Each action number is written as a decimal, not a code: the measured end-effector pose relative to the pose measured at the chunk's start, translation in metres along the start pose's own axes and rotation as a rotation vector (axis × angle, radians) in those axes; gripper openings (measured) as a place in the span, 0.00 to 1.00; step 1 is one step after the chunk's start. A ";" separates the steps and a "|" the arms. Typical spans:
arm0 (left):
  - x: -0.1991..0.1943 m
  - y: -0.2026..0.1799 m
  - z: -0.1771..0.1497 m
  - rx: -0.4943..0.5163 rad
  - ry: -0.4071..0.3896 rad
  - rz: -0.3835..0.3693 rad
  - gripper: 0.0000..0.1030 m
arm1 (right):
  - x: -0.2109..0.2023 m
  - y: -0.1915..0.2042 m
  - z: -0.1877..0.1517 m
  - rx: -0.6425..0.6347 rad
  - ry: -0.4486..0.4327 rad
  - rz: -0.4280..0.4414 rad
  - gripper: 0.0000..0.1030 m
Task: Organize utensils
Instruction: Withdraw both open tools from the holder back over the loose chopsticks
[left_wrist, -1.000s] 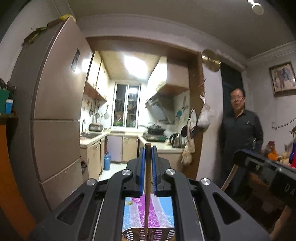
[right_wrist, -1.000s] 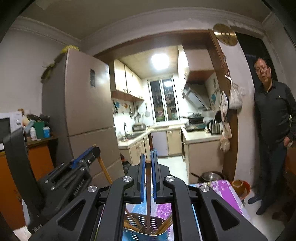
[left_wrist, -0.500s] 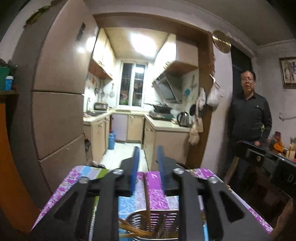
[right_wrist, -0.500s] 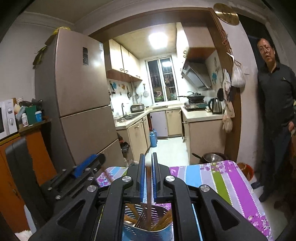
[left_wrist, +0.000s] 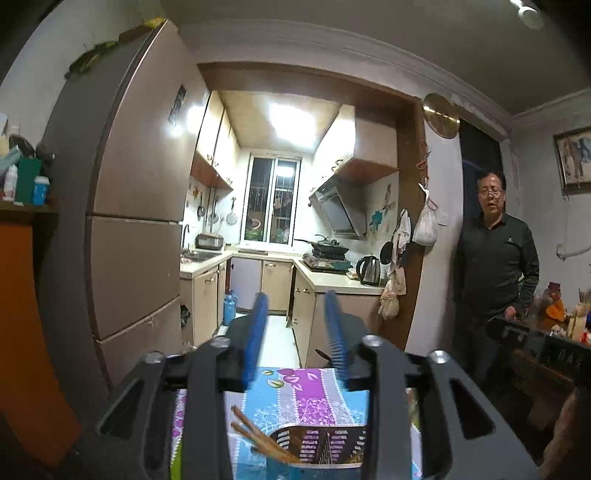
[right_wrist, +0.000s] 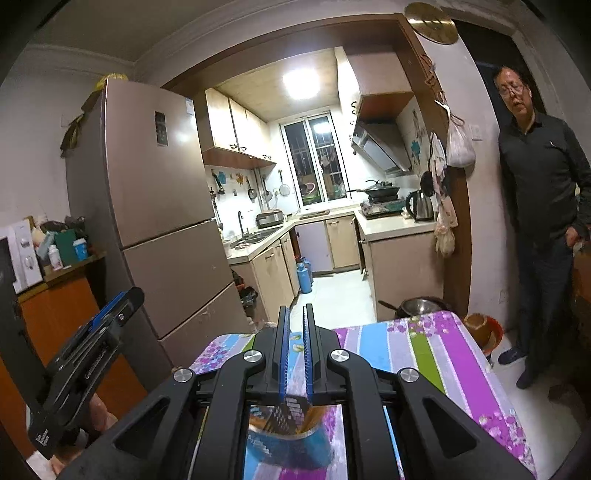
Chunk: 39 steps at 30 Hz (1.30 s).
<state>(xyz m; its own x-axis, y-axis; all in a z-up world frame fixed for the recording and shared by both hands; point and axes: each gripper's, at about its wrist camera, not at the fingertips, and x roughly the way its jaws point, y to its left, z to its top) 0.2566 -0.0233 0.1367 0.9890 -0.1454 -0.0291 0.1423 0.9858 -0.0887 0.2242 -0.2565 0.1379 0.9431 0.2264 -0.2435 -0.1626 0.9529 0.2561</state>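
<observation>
Left wrist view is looking level into a kitchen, with the left gripper (left_wrist: 297, 332) filling the lower middle of the frame. Its jaws have just been opening and are standing apart with nothing between them. Below them, at the bottom centre, a perforated utensil holder (left_wrist: 325, 448) is sitting on the counter (left_wrist: 314, 391), which is covered by a striped floral cloth, and wooden chopsticks (left_wrist: 255, 435) are leaning out over its left rim. Right wrist view is tilting slightly downward; the right gripper (right_wrist: 296, 345) is at the lower middle with its jaws clenched nearly together, and whether a chopstick is between them I cannot tell because that spot is blurred. The holder is lying directly beneath, at the bottom centre. A person in a dark shirt (right_wrist: 539, 177) is standing at the right edge, beside the kitchen doorway.
</observation>
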 end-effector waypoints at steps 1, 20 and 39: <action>-0.011 -0.004 -0.001 0.015 -0.010 0.005 0.45 | -0.011 -0.004 -0.001 0.010 0.008 0.013 0.08; -0.196 -0.147 -0.228 0.315 0.464 -0.325 0.51 | -0.240 -0.109 -0.240 -0.212 0.205 -0.226 0.19; -0.218 -0.201 -0.300 0.335 0.385 -0.220 0.26 | -0.210 -0.101 -0.311 -0.203 0.239 -0.065 0.19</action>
<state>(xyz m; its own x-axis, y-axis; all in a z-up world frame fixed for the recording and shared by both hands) -0.0002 -0.2152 -0.1377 0.8568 -0.3092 -0.4126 0.4115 0.8922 0.1861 -0.0471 -0.3376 -0.1278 0.8623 0.1820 -0.4725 -0.1815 0.9823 0.0472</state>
